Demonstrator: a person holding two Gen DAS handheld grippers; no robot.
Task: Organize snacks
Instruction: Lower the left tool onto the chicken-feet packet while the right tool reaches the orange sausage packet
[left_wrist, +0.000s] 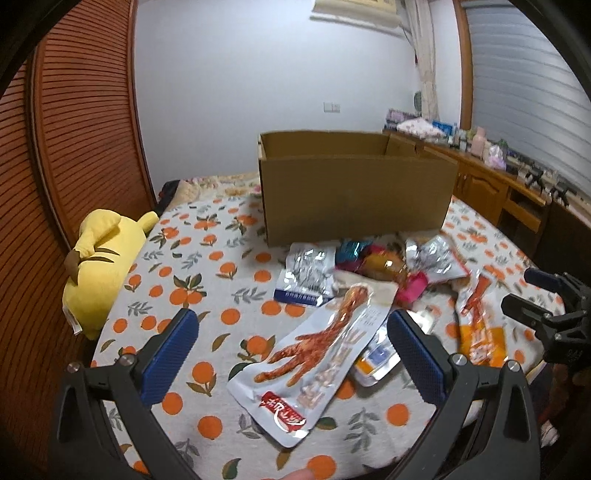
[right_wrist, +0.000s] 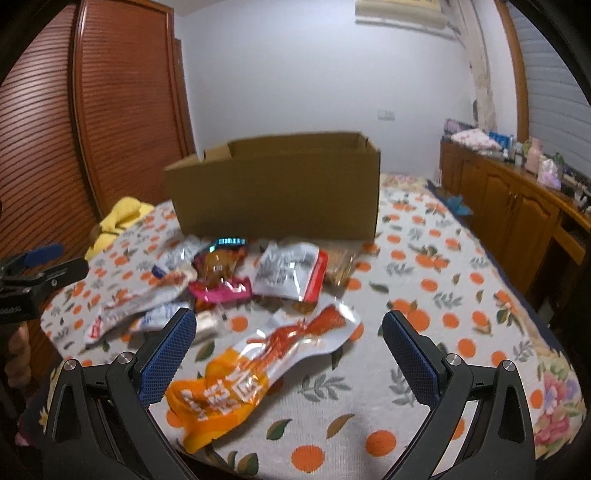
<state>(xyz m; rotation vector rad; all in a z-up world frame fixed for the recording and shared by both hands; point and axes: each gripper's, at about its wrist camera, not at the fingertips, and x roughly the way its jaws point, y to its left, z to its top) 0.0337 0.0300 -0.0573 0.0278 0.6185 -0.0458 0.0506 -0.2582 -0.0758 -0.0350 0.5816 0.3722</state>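
From the left wrist, the left gripper (left_wrist: 291, 354) hangs with its jaws wide apart and empty above a white chicken-foot pouch (left_wrist: 314, 362) lying flat on the orange-print bedspread (left_wrist: 207, 280). Beyond it a loose heap of snack packets (left_wrist: 373, 269) sits just near of the open cardboard box (left_wrist: 354, 188). A yellow plush toy (left_wrist: 99, 266) lies at the far left edge.

From the right wrist, the right gripper (right_wrist: 288, 354) is likewise spread open and empty, over an orange chicken-foot pouch (right_wrist: 251, 373) at the near side of the heap; the box stands behind.

These pouches look light, thin and glossy, likely slippery and floppy. Lying flat on soft bedding, each is probably best pinched across a sealed edge or a raised corner, where the film is stiffest.
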